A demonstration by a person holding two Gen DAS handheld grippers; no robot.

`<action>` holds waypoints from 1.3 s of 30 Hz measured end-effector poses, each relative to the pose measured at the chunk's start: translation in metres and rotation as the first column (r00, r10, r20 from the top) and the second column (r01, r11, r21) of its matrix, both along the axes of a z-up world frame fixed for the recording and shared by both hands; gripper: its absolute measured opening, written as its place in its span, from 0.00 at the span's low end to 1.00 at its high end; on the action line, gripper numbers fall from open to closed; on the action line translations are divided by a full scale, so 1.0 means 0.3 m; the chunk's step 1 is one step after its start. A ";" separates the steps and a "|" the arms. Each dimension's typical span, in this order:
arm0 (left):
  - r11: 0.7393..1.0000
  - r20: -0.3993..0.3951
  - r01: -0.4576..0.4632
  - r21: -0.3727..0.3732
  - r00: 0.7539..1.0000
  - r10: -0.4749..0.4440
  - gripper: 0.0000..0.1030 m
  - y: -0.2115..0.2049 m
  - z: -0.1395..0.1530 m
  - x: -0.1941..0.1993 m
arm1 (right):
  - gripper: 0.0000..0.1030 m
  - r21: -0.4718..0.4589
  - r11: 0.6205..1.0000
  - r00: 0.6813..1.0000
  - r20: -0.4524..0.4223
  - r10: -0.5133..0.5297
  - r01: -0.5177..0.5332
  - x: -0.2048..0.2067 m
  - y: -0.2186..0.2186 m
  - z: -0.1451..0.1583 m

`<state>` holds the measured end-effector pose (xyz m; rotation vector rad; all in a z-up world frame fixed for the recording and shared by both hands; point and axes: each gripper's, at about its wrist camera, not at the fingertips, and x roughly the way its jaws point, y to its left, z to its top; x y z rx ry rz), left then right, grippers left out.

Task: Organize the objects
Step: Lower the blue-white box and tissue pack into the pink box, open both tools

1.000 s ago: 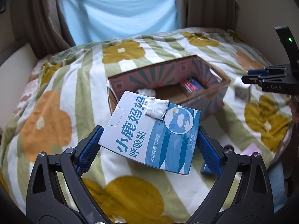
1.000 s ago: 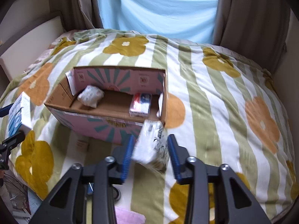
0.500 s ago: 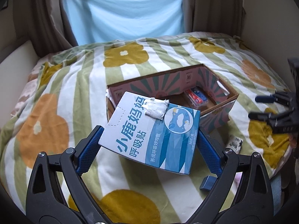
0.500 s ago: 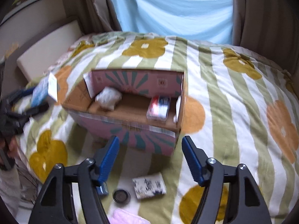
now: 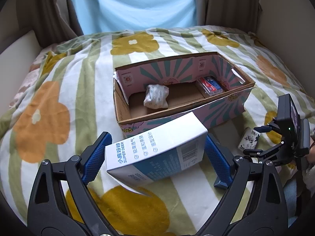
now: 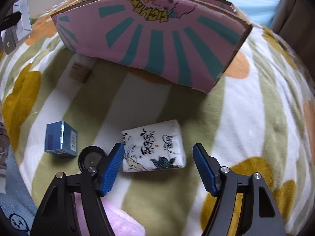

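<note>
Your left tongs [image 5: 156, 160] are closed on the white-and-blue carton [image 5: 157, 151], held tilted just in front of the cardboard box [image 5: 224, 116] on the bed [image 5: 59, 90]. Your right tongs [image 6: 158, 168] are spread wide and hold nothing, low over the tissue pack [image 6: 154, 146], which lies on the bed in front of the box, beside a small blue box [image 6: 61, 139] and a black cap [image 6: 90, 158]. You seem to be mid-collection: next, lower the right tongs around the pack and close, then carry the carton over the box's near wall into the free space inside.
</note>
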<state>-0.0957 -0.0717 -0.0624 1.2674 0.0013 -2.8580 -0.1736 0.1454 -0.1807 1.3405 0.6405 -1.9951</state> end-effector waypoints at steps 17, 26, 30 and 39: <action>1.000 0.002 0.004 0.004 1.000 -0.004 0.89 -0.005 0.008 0.010 | 0.56 -0.055 0.998 0.994 -0.105 0.034 -0.040 0.055 -0.003 0.124; 0.999 -0.072 0.022 -0.036 0.997 -0.024 0.89 -0.020 0.180 -0.048 | 0.56 -0.186 0.983 0.987 -0.156 -0.031 0.001 -0.037 -0.018 0.471; 1.000 -0.083 0.024 -0.020 0.996 -0.025 0.89 -0.043 0.237 -0.120 | 0.56 -0.219 0.975 0.983 -0.169 -0.064 0.026 -0.098 -0.075 0.576; 1.000 -0.025 0.006 -0.006 1.000 -0.006 0.89 -0.083 0.188 -0.332 | 0.56 -0.263 0.960 0.992 -0.052 -0.111 0.094 -0.323 -0.258 0.599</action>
